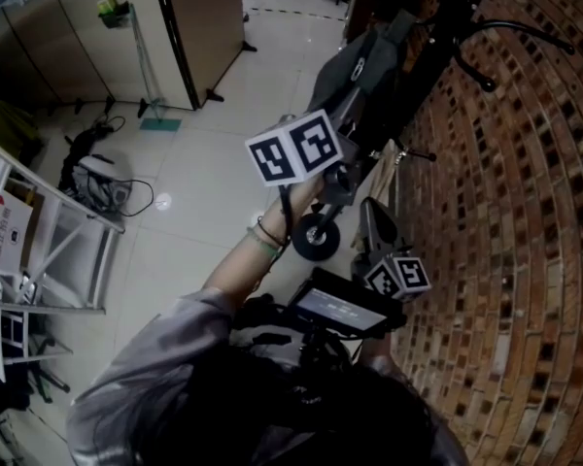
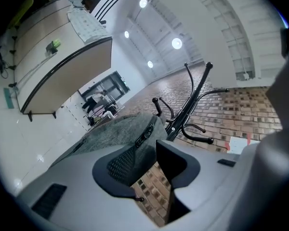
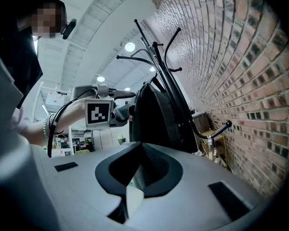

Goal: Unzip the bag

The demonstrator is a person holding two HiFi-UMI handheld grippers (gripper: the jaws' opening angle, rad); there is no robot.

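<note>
A grey bag [image 1: 361, 66] hangs on a black coat rack [image 1: 447, 27] in front of the brick wall. My left gripper [image 1: 342, 178] reaches up to the bag's lower part. In the left gripper view the bag's grey fabric [image 2: 130, 129] comes down between the jaws of the left gripper [image 2: 151, 150], and both pads touch it. A dark zip piece [image 2: 145, 136] sits on the fabric just above them. My right gripper [image 1: 369, 212] is held lower, near the wall. Through the right gripper view, the right gripper [image 3: 137, 165] is shut and empty, a short way from the bag [image 3: 159, 119].
The brick wall [image 1: 505, 260] runs along the right. A black wheel [image 1: 316, 236] stands on the floor below the bag. A wooden partition [image 1: 107, 37] is at the back left, and a white rack [image 1: 39, 250] and cables [image 1: 97, 178] are to the left on the tiled floor.
</note>
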